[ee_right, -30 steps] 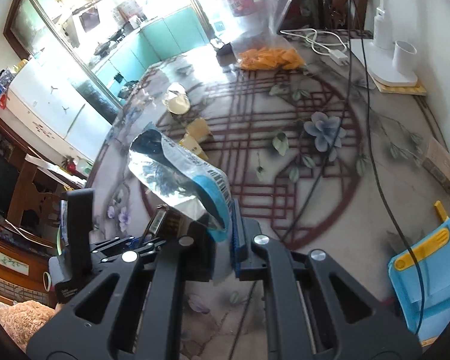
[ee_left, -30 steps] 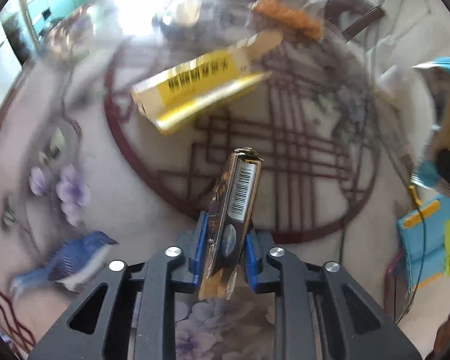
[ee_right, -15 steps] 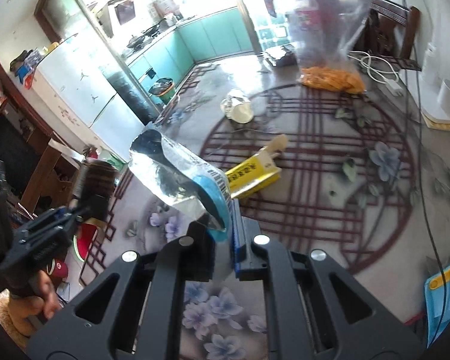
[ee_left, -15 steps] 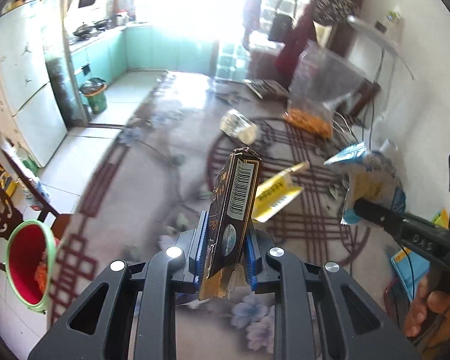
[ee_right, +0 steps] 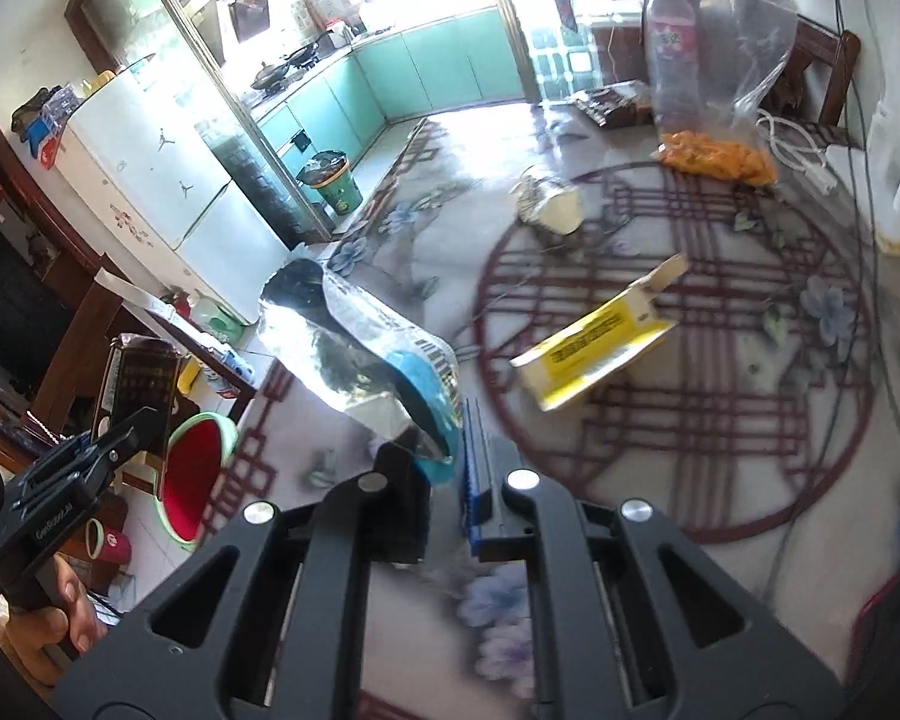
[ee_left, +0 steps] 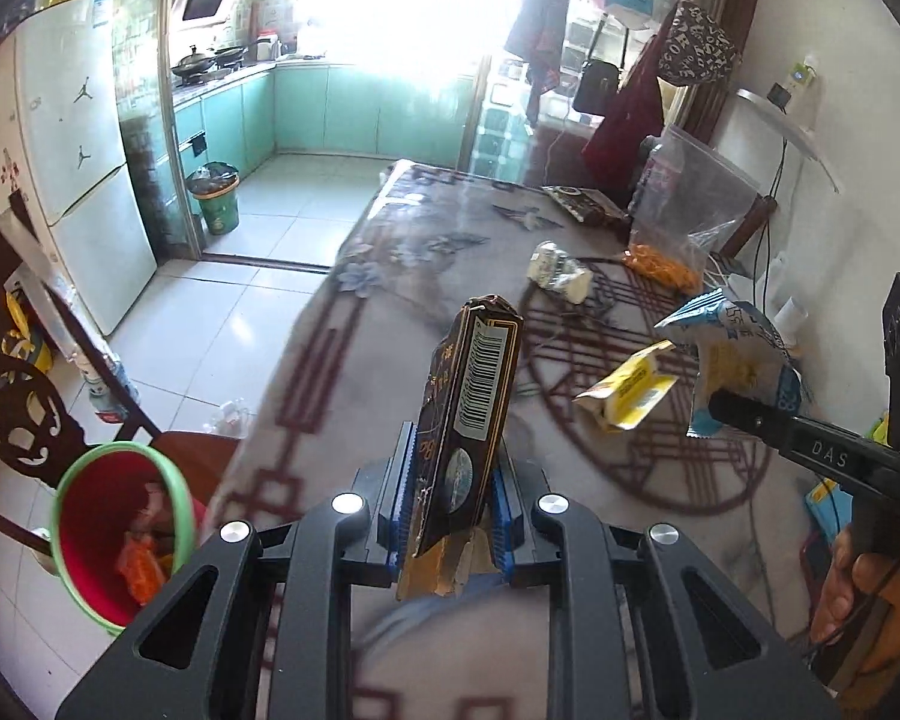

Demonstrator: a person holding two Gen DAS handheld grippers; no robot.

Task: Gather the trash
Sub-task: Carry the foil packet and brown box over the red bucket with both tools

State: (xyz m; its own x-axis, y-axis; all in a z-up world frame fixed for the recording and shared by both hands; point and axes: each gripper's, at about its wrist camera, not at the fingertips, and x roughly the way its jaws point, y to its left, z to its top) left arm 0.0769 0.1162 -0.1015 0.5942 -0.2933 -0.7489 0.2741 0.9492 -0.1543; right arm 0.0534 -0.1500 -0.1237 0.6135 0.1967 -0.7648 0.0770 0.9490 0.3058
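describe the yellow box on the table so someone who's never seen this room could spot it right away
Start at the table with the big dark red circular lattice pattern. On the left part of that circle lies a flattened yellow box with one end flap open. Unlike the crumpled pale cup beyond it, it is long, flat and bright yellow.

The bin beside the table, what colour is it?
Red bin with a light green rim, clearest in the left wrist view.

White fridge [ee_left: 72, 138], teal kitchen cabinets [ee_left: 330, 114].
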